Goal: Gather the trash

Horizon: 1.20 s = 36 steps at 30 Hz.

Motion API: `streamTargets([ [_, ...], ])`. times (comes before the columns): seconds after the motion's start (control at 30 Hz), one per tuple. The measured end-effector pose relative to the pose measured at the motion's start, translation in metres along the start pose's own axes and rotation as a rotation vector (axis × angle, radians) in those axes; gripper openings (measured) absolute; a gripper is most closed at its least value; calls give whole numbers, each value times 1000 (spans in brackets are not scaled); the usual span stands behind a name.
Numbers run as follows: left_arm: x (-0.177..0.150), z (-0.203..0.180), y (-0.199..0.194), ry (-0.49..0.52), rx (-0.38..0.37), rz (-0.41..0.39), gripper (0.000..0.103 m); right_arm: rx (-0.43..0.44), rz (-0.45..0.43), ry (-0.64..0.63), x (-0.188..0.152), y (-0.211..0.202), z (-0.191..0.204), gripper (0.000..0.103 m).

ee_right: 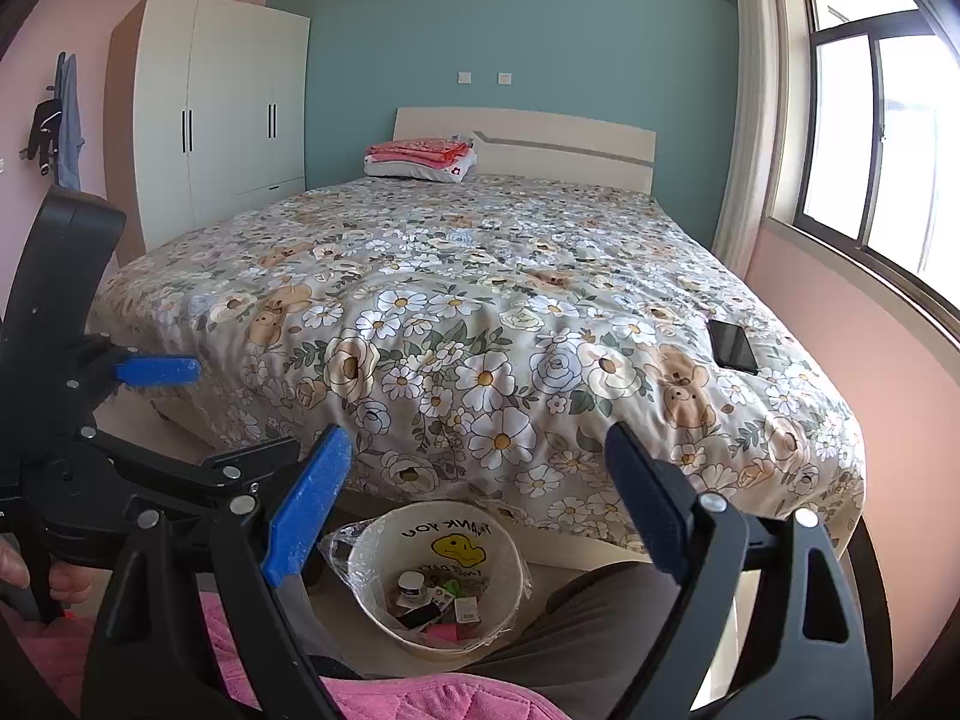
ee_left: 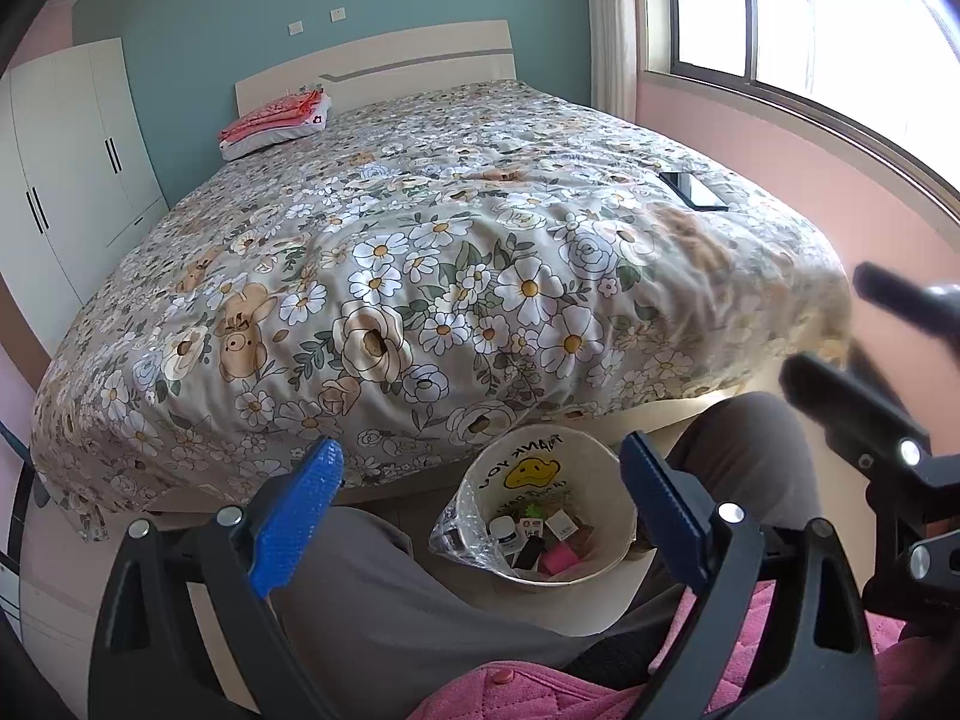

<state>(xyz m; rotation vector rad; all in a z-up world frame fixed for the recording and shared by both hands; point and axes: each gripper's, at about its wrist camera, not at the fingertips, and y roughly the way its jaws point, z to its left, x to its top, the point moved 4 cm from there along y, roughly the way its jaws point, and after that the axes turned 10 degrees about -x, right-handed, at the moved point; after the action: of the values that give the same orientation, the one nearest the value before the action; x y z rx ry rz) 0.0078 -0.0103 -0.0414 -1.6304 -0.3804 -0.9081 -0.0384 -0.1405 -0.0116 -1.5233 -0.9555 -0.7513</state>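
Observation:
A cream trash bin (ee_left: 618, 483) with a yellow smiley, lined with a clear bag, stands on the floor between the person's knees at the foot of the bed; it also shows in the right wrist view (ee_right: 510, 531). Several small pieces of trash (ee_left: 543, 543) lie inside it, also visible in the right wrist view (ee_right: 435, 603). My left gripper (ee_left: 483, 480) is open and empty, held above the bin. My right gripper (ee_right: 477, 465) is open and empty above the bin too. The left gripper appears at the left of the right wrist view (ee_right: 159, 371).
A bed with a flowered quilt (ee_right: 480, 330) fills the middle. A black phone (ee_right: 732, 345) lies near its right edge, also in the left wrist view (ee_left: 693, 189). Folded pink clothes on a pillow (ee_right: 420, 159) sit by the headboard. A white wardrobe (ee_right: 222, 114) stands left; a window (ee_right: 870, 138) right.

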Motion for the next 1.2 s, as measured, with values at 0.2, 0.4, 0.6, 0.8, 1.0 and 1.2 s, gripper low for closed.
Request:
streamTargets([
  [0.2, 1, -4, 0, 12, 0, -2, 95, -4, 13, 6, -1, 1, -1, 85],
  [0.4, 0, -4, 0, 6, -2, 1, 95, -5, 29, 4, -2, 4, 0, 85],
  [0.6, 0, -4, 0, 6, -1, 3, 95, -2, 36, 6, -3, 5, 0, 85],
  [0.8, -2, -4, 1, 4, 0, 6, 95, -2, 41, 8, -5, 5, 0, 85],
  [1.0, -4, -3, 2, 4, 2, 8, 95, 2, 44, 11, -7, 6, 1, 85],
  [1.2, -5, -3, 2, 3, 3, 11, 95, 8, 51, 15, -8, 7, 1, 85],
])
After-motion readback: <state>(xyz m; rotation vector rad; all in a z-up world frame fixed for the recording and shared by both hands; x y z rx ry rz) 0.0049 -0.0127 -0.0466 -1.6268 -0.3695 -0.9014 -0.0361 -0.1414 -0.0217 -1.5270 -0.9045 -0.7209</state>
